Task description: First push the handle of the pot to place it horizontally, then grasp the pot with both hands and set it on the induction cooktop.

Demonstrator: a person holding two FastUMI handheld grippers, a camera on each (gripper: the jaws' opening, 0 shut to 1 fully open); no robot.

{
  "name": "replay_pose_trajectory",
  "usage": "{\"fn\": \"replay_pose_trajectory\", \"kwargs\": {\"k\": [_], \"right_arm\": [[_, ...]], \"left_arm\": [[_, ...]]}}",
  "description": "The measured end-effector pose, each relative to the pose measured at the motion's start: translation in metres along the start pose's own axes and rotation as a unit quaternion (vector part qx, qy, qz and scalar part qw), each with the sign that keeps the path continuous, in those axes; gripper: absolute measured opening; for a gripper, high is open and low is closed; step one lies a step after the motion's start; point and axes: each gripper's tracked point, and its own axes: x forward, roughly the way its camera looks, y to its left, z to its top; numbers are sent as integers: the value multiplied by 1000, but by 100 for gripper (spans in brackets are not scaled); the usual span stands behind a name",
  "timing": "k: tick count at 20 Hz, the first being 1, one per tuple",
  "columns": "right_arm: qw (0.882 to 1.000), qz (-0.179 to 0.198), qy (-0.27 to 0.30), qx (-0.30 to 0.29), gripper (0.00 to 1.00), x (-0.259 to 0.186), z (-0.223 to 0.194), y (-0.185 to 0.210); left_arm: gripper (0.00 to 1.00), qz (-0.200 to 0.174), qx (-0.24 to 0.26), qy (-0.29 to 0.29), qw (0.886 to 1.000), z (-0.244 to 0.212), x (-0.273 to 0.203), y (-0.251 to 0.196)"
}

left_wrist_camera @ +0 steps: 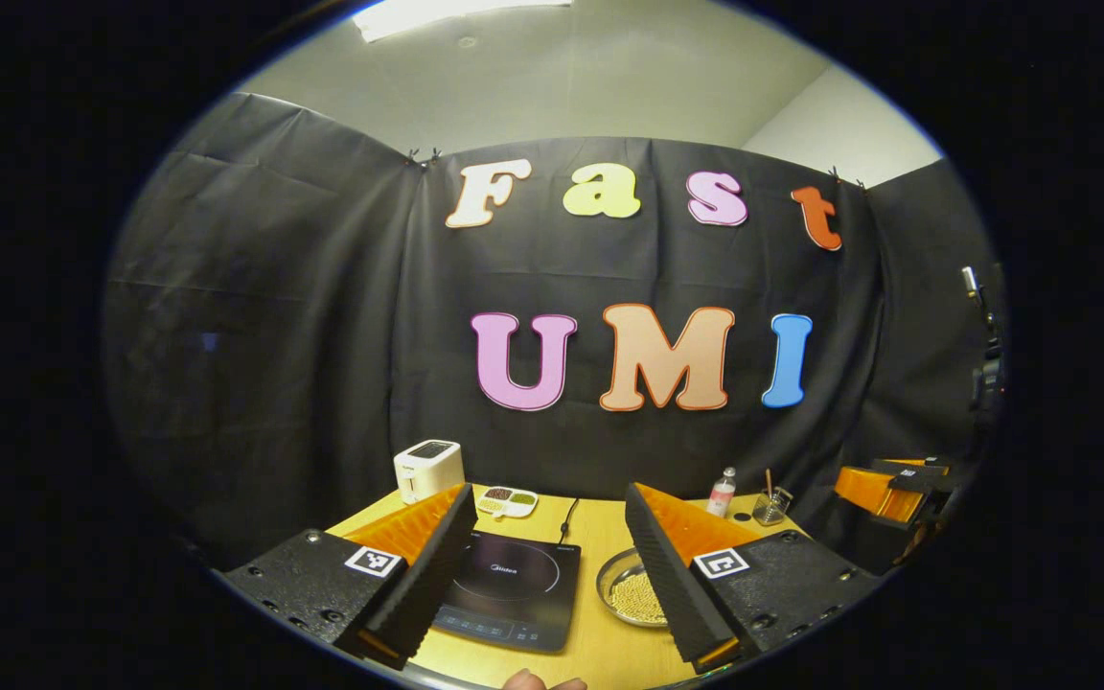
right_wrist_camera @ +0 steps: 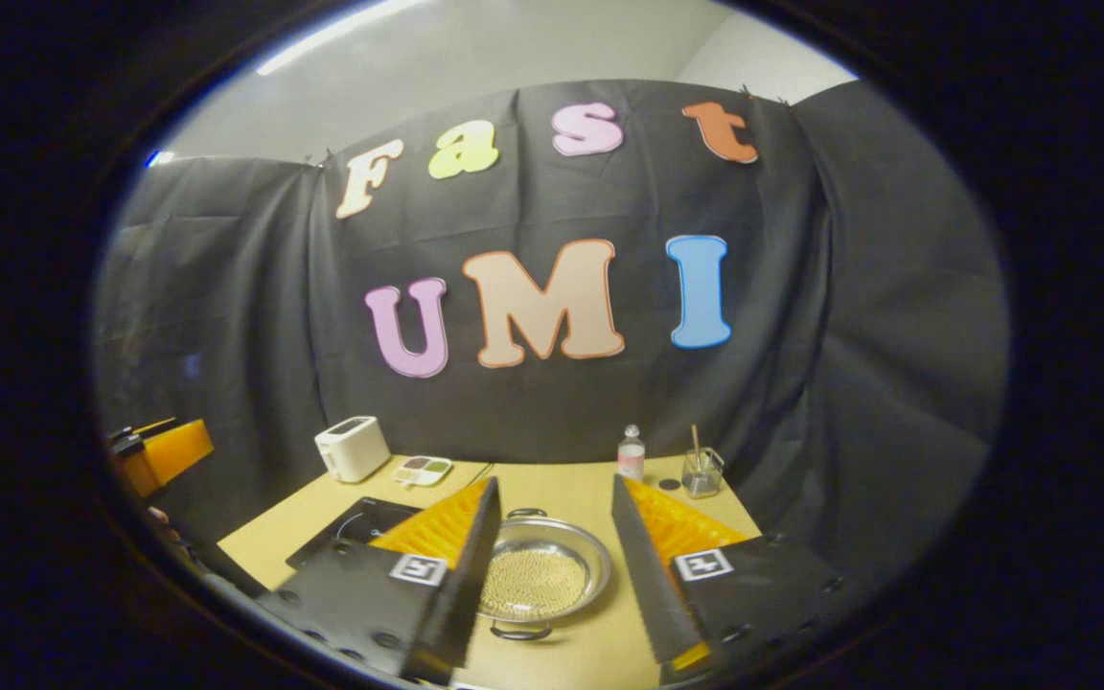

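Steel pot point(right_wrist_camera: 540, 578) sits with handles near-and-far between wide right tongs point(right_wrist_camera: 552, 575); left tongs point(left_wrist_camera: 552, 585) wide too.

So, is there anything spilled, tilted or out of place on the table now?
Nothing stands out. The pot sits flat beside the induction cooktop, its beads all inside, handles near and far. The toaster, bottle and glass stand upright.

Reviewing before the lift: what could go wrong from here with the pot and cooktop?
1. The shallow steel pot is full of small loose beads; tilting it in a two-handed lift could spill them.
2. Both tongs, left and right, are open and apart from the pot, so nothing is secured yet.
3. The flat black induction cooktop sits close beside the pot; a low carry could clip its edge.
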Motion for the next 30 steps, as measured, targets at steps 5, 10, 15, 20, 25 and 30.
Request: {"fn": "replay_pose_trajectory", "kwargs": {"k": [5,10,15,20,25,30], "right_arm": [[999,-12,46,-3,35,34,-35,31],[996,-18,82,-14,18,53,-66,57],[990,-15,138,-11,0,75,-110,68],[971,30,235,22,0,95,-173,81],[940,80,329,48,0,95,-237,93],[902,92,420,45,1,82,-299,94]], "left_arm": [[92,-21,-19,0,1000,-9,22,24],[95,-37,-31,11,999,-22,36,51],[95,-42,-48,19,998,-31,44,66],[95,-14,-48,29,998,-36,50,74],[91,13,-52,45,998,-42,50,70],[95,39,-66,57,995,-49,44,73]]}}
